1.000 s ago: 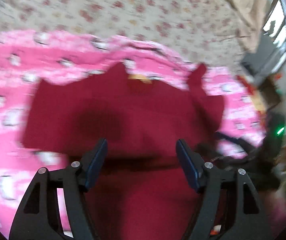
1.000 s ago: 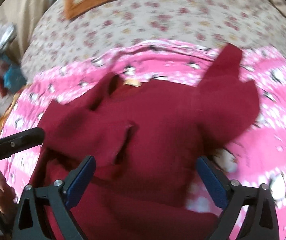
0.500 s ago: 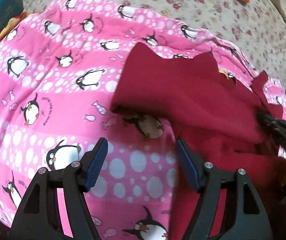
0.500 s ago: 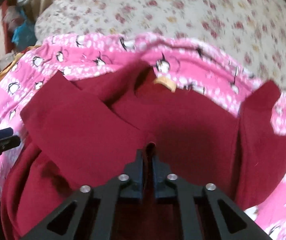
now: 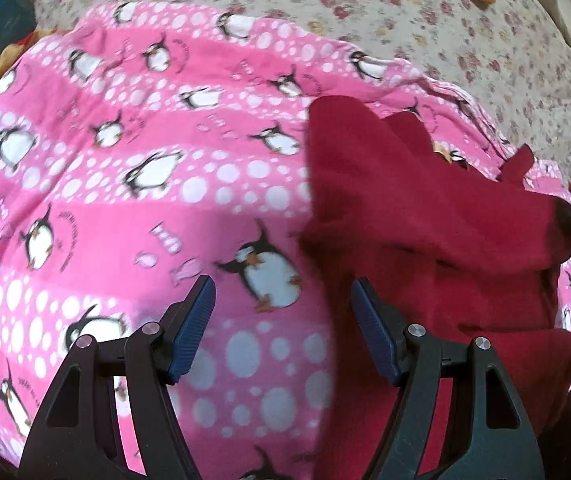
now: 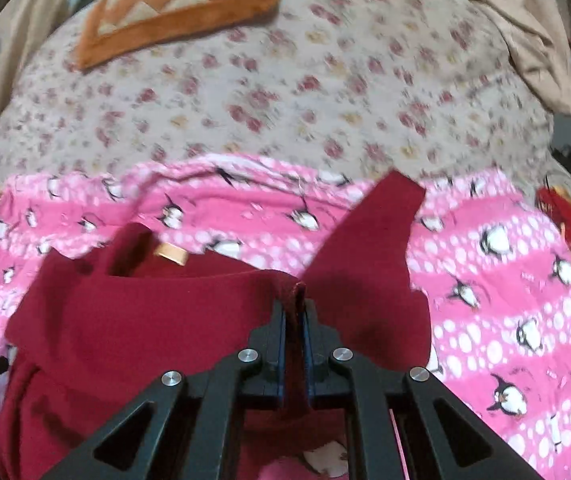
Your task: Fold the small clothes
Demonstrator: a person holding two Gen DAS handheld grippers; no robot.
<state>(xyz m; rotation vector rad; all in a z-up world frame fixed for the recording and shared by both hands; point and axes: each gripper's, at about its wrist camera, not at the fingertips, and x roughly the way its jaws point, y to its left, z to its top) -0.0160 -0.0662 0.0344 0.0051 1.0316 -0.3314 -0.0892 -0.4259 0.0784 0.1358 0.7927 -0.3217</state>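
— While we go from left to right, how many things do you count on the bed?

— One pink penguin blanket [image 5: 133,200] fills the left side, spread over one floral bedsheet [image 6: 305,92]. One dark red garment [image 5: 425,208] lies on the blanket, right of its middle in the left wrist view. One orange checked cushion [image 6: 173,4] sits at the far edge of the sheet.

— And the grippers?

— Two. The left gripper [image 5: 283,320] hangs over the blanket with its jaws standing wide and nothing between them; its left blue pad [image 5: 191,326] is over bare pink fleece, and the right one sits just at the garment's left edge.

— The other one?

— The right gripper [image 6: 294,328] is pinched tight on a fold of the garment, a ridge of red cloth standing up between its two fingers.

— How does the garment lie?

— Partly folded: one tan neck label [image 6: 171,256] shows at the collar on the left, and one sleeve [image 6: 377,248] points up and away on the right, resting on the blanket. The cloth is motion-blurred, so finer creases cannot be made out.
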